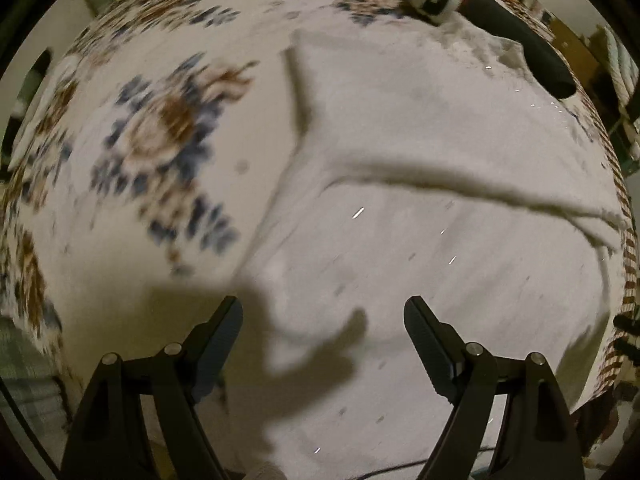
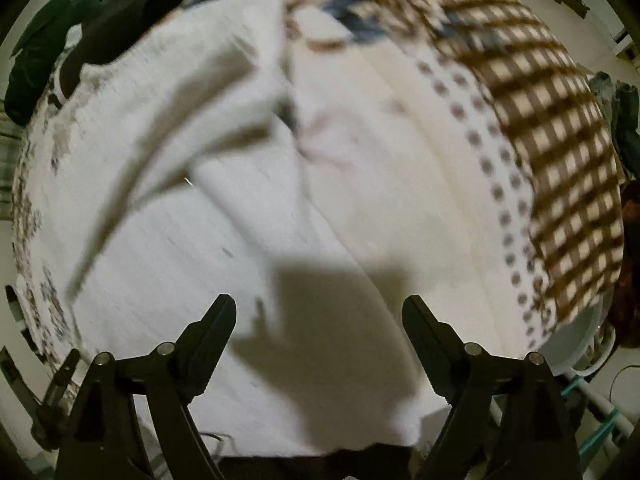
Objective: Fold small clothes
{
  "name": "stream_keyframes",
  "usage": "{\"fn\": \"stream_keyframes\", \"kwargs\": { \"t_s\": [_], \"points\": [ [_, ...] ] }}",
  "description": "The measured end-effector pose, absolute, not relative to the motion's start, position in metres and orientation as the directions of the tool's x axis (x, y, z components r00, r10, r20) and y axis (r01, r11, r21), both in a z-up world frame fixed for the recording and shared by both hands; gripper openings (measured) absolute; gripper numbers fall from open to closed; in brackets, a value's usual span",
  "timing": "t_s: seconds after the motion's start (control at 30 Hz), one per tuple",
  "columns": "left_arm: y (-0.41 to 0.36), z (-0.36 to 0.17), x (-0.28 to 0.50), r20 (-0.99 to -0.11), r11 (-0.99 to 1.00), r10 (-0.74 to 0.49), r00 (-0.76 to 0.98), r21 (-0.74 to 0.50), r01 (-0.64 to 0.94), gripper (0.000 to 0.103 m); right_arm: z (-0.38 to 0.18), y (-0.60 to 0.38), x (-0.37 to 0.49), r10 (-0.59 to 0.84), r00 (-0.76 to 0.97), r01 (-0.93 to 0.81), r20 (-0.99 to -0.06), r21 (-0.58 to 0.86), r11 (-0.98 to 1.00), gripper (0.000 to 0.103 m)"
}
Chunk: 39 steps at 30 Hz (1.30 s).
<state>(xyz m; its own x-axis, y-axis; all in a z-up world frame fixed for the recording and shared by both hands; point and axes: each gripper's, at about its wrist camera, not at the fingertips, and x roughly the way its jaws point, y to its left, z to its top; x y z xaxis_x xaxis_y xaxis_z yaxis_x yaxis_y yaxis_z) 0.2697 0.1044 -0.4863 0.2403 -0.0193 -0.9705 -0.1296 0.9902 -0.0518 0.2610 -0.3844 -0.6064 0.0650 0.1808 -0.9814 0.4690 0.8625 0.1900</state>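
- White garment (image 1: 420,128) spread flat on patterned tablecloth (image 1: 160,128), creased, reaching the near edge.
- Left gripper (image 1: 323,320) spread wide above garment, holding nothing.
- Right gripper (image 2: 319,318) spread wide over garment (image 2: 224,216), empty.
- Black sock (image 1: 520,40) at far edge, touching garment.

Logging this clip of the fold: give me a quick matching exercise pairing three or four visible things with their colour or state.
Things:
1. left gripper
2. white garment
3. tablecloth
4. dark sock

Descriptions:
A. blue and brown flower print
B. black, lying at the garment's far edge
C. open, holding nothing
D. plain, spread out with a raised fold across it

Pairs: 1-C, 2-D, 3-A, 4-B
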Motion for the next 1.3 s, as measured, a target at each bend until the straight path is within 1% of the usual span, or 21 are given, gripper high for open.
{"fn": "stream_keyframes", "kwargs": {
  "t_s": [0.1, 0.2, 0.33, 0.5, 0.63, 0.73, 0.77, 0.8, 0.83, 0.87, 0.9, 0.93, 0.97, 1.0, 1.03, 1.13, 1.3],
  "points": [
    [0.119, -0.49, 0.241, -0.971, 0.981, 0.006, 0.238, -0.04, -0.187, 0.082, -0.617, -0.391, 0.23, 0.197, 0.051, 0.445, -0.979, 0.199, 0.873, 0.087],
    [0.13, -0.498, 0.212, -0.974, 0.97, 0.056, 0.221, 0.0, -0.242, 0.082, -0.627, -0.396, 0.203, 0.205, 0.025, 0.422, -0.978, 0.196, 0.885, 0.087],
    [0.141, -0.516, 0.183, -0.985, 0.958, 0.058, 0.162, 0.009, -0.288, 0.082, -0.646, -0.402, 0.167, 0.232, -0.01, 0.419, -0.973, 0.206, 0.884, 0.087],
    [0.145, -0.544, 0.151, -0.994, 0.951, 0.01, 0.105, -0.023, -0.307, 0.082, -0.671, -0.402, 0.139, 0.307, -0.041, 0.436, -0.951, 0.26, 0.862, 0.087],
    [0.139, -0.565, 0.133, -0.996, 0.948, -0.052, 0.067, -0.07, -0.31, 0.082, -0.682, -0.392, 0.131, 0.307, -0.045, 0.411, -0.951, 0.262, 0.873, 0.087],
    [0.133, -0.57, 0.121, -0.991, 0.942, -0.098, 0.09, -0.122, -0.312, 0.082, -0.683, -0.386, 0.128, 0.309, -0.039, 0.402, -0.95, 0.268, 0.876, 0.087],
    [0.132, -0.569, 0.118, -0.99, 0.942, -0.105, 0.099, -0.131, -0.31, 0.072, -0.683, -0.386, 0.125, 0.318, -0.037, 0.404, -0.947, 0.277, 0.872, 0.083],
    [0.13, -0.568, 0.115, -0.987, 0.941, -0.114, 0.112, -0.144, -0.307, 0.063, -0.682, -0.387, 0.122, 0.32, -0.038, 0.403, -0.947, 0.278, 0.872, 0.076],
    [0.129, -0.566, 0.112, -0.986, 0.941, -0.115, 0.121, -0.147, -0.304, 0.05, -0.681, -0.389, 0.119, 0.317, -0.04, 0.397, -0.948, 0.276, 0.875, 0.072],
    [0.127, -0.564, 0.109, -0.984, 0.943, -0.118, 0.133, -0.153, -0.294, 0.039, -0.681, -0.391, 0.115, 0.314, -0.043, 0.39, -0.948, 0.274, 0.879, 0.065],
    [0.124, -0.563, 0.108, -0.983, 0.945, -0.118, 0.139, -0.154, -0.288, 0.031, -0.679, -0.393, 0.111, 0.319, -0.042, 0.389, -0.947, 0.278, 0.878, 0.054],
    [0.122, -0.562, 0.106, -0.982, 0.946, -0.118, 0.145, -0.156, -0.283, 0.018, -0.68, -0.393, 0.109, 0.324, -0.045, 0.393, -0.945, 0.282, 0.875, 0.048],
    [0.119, -0.559, 0.102, -0.98, 0.945, -0.127, 0.154, -0.167, -0.281, 0.011, -0.679, -0.391, 0.106, 0.329, -0.051, 0.397, -0.943, 0.283, 0.873, 0.032],
    [0.118, -0.558, 0.101, -0.979, 0.945, -0.128, 0.159, -0.169, -0.281, 0.011, -0.679, -0.391, 0.101, 0.344, -0.056, 0.4, -0.937, 0.295, 0.868, 0.018],
    [0.116, -0.554, 0.099, -0.978, 0.945, -0.125, 0.169, -0.17, -0.28, 0.009, -0.678, -0.393, 0.101, 0.353, -0.059, 0.402, -0.934, 0.302, 0.864, 0.013],
    [0.117, -0.535, 0.1, -0.969, 0.933, -0.138, 0.203, -0.196, -0.303, 0.009, -0.67, -0.394, 0.092, 0.366, -0.045, 0.393, -0.929, 0.32, 0.862, 0.01],
    [0.129, -0.49, 0.098, -0.942, 0.896, -0.189, 0.277, -0.281, -0.343, 0.008, -0.633, -0.406, 0.083, 0.42, 0.017, 0.385, -0.907, 0.394, 0.835, 0.007]
  ]
}}
